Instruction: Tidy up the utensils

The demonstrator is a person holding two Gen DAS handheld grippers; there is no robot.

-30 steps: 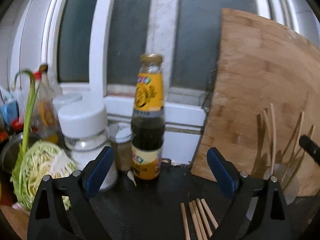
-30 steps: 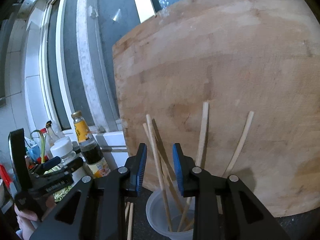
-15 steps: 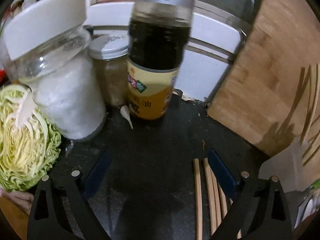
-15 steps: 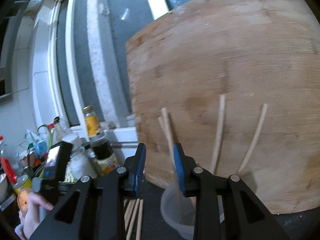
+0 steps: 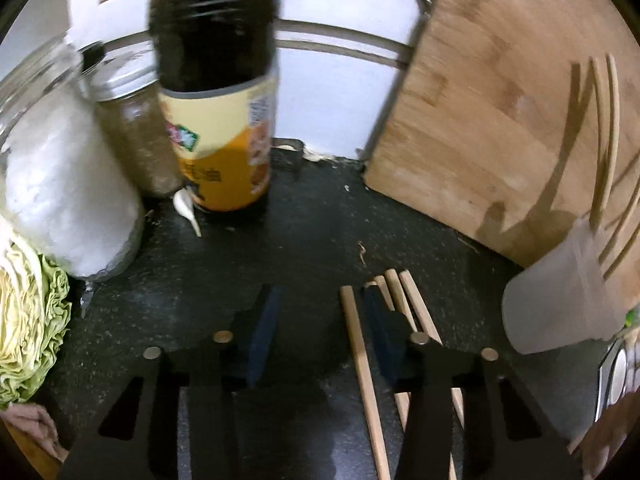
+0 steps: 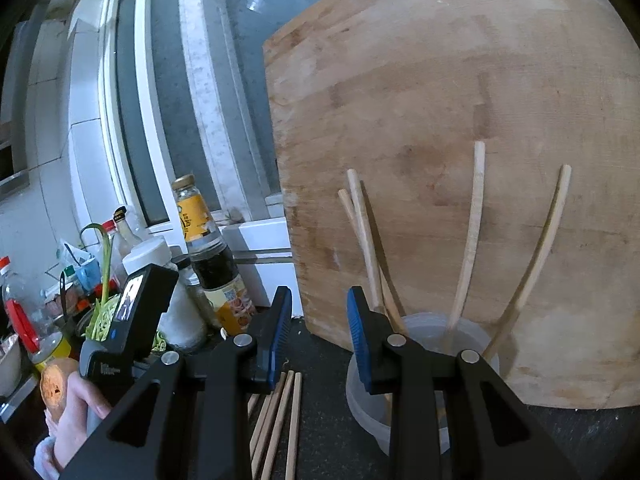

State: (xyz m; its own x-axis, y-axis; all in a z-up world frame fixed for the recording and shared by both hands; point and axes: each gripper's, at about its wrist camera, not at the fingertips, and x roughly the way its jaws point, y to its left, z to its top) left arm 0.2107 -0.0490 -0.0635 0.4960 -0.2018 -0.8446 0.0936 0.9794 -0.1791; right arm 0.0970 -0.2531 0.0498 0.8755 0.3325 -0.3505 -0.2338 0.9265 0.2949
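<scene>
Four chopsticks (image 6: 468,236) upright in one cup (image 6: 368,412), four loose chopsticks (image 5: 362,360) flat

A home kitchen. A dark stone counter (image 5: 304,240) runs under a white-framed window (image 6: 160,120). A wooden cutting board (image 6: 460,140) leans upright at the back; a sauce bottle (image 5: 216,100), jars (image 5: 60,184), half a cabbage (image 5: 28,320) and a plastic cup of chopsticks (image 6: 472,240) crowd the surface.

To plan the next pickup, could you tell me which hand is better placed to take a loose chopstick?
Left: its tongs are closing around one chopstick on the counter, while the right tongs are empty.
</scene>
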